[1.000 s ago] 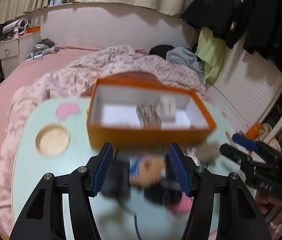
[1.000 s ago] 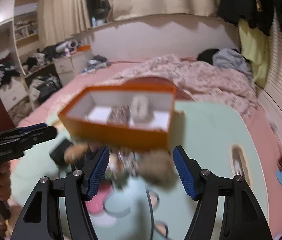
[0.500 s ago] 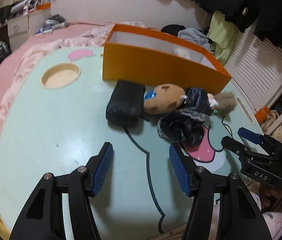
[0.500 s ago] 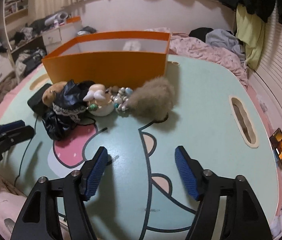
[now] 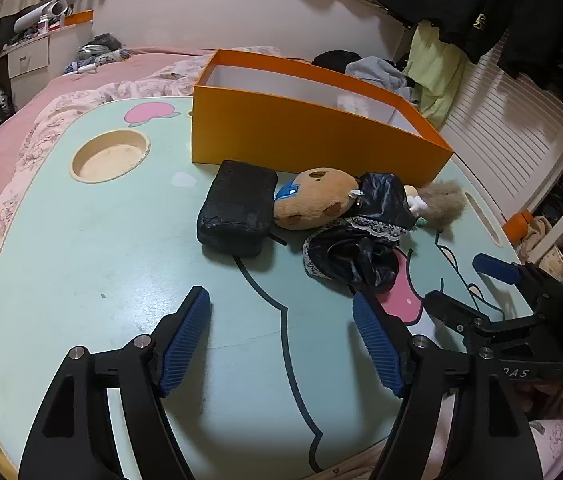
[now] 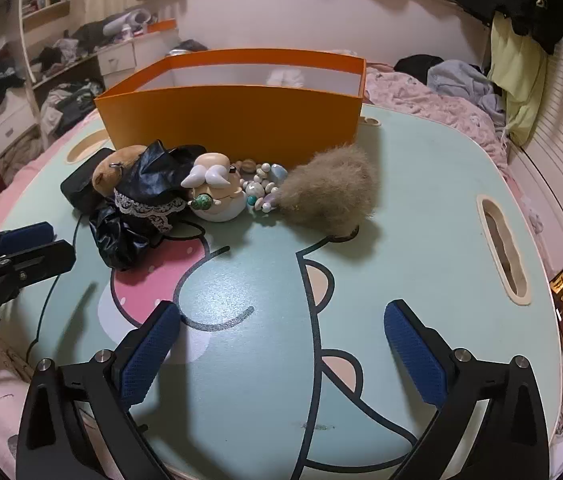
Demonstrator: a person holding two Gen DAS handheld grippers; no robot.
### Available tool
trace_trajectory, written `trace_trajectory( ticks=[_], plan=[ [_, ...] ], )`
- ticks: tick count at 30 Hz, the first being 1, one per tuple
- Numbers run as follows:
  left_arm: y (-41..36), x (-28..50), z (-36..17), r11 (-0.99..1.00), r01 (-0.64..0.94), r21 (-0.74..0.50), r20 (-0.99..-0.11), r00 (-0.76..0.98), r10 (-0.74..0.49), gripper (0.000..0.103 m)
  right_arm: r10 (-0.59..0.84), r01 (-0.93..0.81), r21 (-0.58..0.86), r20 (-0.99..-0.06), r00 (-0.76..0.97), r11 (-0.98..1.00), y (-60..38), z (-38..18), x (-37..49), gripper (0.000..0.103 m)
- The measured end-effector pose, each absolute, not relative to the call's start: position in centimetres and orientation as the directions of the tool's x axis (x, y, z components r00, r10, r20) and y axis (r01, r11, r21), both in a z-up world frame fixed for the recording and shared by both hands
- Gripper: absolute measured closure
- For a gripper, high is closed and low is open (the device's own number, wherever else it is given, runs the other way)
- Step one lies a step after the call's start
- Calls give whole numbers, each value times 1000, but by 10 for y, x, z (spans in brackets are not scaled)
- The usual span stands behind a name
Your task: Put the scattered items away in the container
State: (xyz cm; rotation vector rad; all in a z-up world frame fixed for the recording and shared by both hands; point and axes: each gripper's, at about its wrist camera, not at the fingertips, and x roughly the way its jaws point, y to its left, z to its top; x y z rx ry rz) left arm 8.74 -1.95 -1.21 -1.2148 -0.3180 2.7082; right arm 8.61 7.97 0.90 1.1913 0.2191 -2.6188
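Legible text: the letters "DAS" on the body of the right gripper [image 5: 493,280]. No other marking is readable.

Warm, rather dim indoor light falls from above, and both views are sharp with no motion blur. A soft glare patch sits on the glossy table [image 6: 225,300], and each hand-held gripper casts a dark shadow onto it. Fisheye distortion bends the far wall and the table's edges, and the corners of both views fall to black.
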Motion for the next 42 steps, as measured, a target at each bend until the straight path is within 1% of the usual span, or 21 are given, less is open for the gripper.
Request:
trace_trajectory(
  ticks=[33,35,39,42],
  plan=[
    [-21,88,-12,-964,-50,-260,-715,-661,227,27,-169,293,-31,-756,-632,-956,80,9,86,0],
    [-23,89,-12,-963,-35,-265,-712,-667,220,27,-169,293,-30,-756,-632,-956,80,9,85,0],
    [-31,91,-8,-949,-30,-313,-686,-684,248,27,-169,293,-31,-756,-632,-956,80,9,86,0],
    [-33,94,-2,-949,-37,-312,-667,-703,247,28,-170,293,-31,-756,-632,-956,80,9,85,0]
  ],
)
